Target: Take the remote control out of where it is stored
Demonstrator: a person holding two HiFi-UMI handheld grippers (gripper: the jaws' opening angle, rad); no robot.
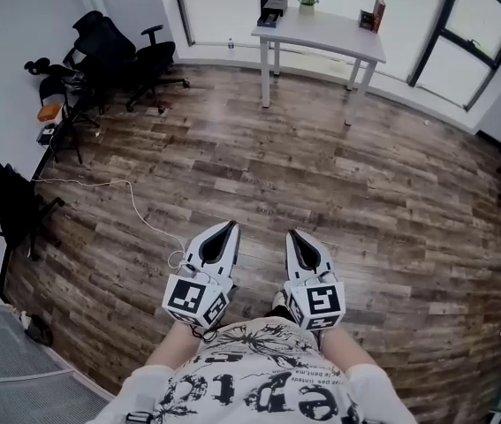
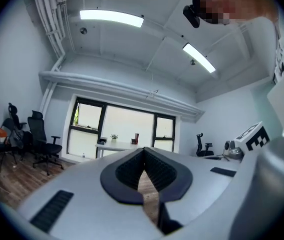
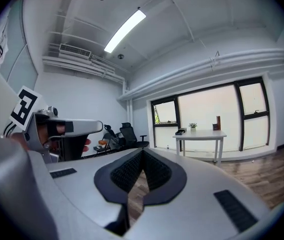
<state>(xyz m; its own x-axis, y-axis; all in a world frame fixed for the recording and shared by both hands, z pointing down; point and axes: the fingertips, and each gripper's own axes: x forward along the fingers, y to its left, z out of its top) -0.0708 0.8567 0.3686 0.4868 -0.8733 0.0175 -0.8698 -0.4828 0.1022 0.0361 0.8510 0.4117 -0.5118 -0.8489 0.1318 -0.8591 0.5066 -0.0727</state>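
Left hand-held gripper [image 1: 230, 225], right hand-held gripper [image 1: 293, 234] closed, empty; table [image 1: 325, 32] distant

Wood floor [image 1: 321, 184], white table [image 1: 321, 32], office chairs [image 1: 113, 56].

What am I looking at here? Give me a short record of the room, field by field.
Place: room with wooden floor, windows at far end
Left gripper: shut, empty, held low before the person
Right gripper: shut, empty, beside the left one
Table: white, by the windows, holding a dark box and small plant
Chairs: black office chairs, far left
Remote control: not visible in any view
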